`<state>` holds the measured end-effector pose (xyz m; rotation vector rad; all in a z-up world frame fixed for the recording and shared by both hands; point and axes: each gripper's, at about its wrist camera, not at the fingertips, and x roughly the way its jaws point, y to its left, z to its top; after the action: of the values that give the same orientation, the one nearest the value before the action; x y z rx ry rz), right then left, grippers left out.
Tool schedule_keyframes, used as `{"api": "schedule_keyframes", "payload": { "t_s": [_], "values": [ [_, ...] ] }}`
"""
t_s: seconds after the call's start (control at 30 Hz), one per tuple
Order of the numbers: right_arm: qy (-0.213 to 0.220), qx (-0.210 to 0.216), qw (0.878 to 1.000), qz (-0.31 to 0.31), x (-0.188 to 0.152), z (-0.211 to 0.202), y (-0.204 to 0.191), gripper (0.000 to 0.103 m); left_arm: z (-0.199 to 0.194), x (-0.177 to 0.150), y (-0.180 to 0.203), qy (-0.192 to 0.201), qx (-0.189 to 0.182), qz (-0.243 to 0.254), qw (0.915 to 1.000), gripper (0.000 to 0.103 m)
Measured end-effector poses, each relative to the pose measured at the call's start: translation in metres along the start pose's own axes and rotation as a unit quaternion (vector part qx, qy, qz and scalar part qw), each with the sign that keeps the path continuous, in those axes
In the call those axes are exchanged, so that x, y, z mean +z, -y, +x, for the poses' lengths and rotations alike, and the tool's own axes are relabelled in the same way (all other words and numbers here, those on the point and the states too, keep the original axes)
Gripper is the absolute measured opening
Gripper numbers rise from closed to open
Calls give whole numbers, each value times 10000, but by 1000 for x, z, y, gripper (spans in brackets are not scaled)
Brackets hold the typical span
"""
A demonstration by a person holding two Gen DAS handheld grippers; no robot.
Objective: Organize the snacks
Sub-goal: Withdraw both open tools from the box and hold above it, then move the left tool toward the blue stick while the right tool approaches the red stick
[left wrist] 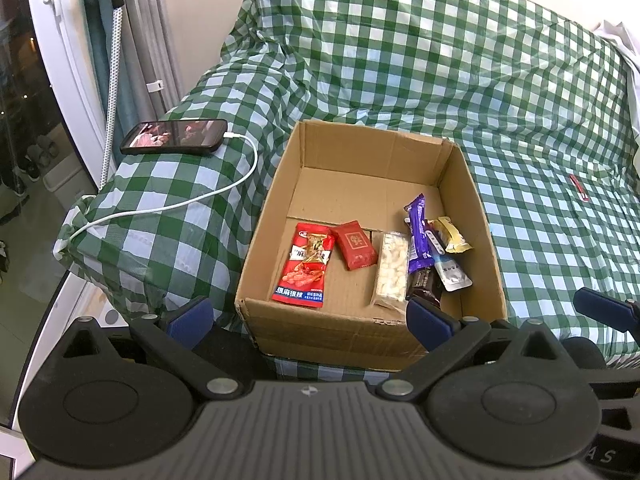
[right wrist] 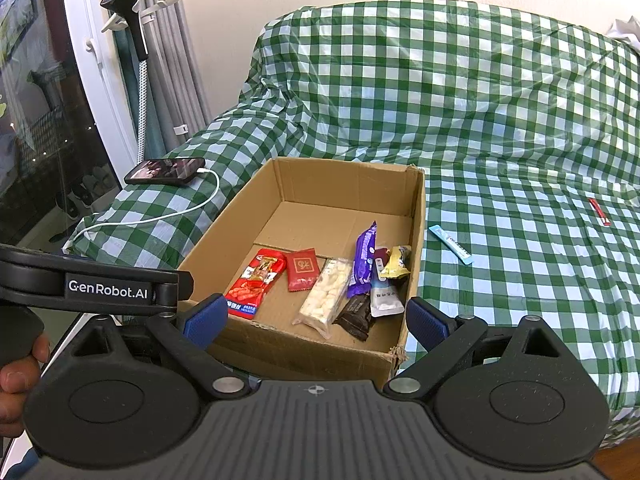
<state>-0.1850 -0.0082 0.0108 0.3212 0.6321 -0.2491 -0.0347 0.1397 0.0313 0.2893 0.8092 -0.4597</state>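
An open cardboard box [left wrist: 260, 236] [right wrist: 416, 220] sits on a green checked cloth. Inside lie several snacks: a red chilli-strip packet [left wrist: 306, 266] [right wrist: 254, 280], a small red packet [left wrist: 356, 246] [right wrist: 302, 270], a clear bar of white pieces [left wrist: 392, 268] [right wrist: 324, 296], a purple wrapper [left wrist: 418, 236] [right wrist: 364, 258], a dark chocolate bar [right wrist: 356, 316], a white sachet [left wrist: 452, 274] [right wrist: 384, 298] and a yellow sweet [left wrist: 450, 234] [right wrist: 396, 262]. A blue stick sachet [right wrist: 450, 244] and a red stick [left wrist: 579, 188] [right wrist: 598, 211] lie on the cloth right of the box. My left gripper [left wrist: 310, 318] and right gripper [right wrist: 314, 316] are open and empty at the box's near edge.
A phone [left wrist: 176, 136] [right wrist: 166, 170] with a white charging cable [left wrist: 236, 184] lies on the cloth left of the box. A window, curtain and garment steamer [right wrist: 132, 12] stand at the left. The cloth rises over a hump behind the box.
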Motion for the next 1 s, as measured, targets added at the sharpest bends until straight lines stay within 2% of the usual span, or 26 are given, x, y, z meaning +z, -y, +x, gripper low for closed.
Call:
{"api": "schedule_keyframes", "payload": {
  "t_s": [0.43, 0.7, 1.0],
  "values": [
    [102, 10, 9997, 200, 5, -1, 14, 96, -2, 10, 15, 84, 20, 152, 9998, 103],
    [80, -221, 9981, 564, 0, -1, 52, 96, 2, 24, 48, 20, -186, 315, 9993, 103],
    [74, -695, 9918, 1071, -9, -6, 111, 97, 15, 42, 107, -103, -503, 614, 9968, 103]
  ]
}}
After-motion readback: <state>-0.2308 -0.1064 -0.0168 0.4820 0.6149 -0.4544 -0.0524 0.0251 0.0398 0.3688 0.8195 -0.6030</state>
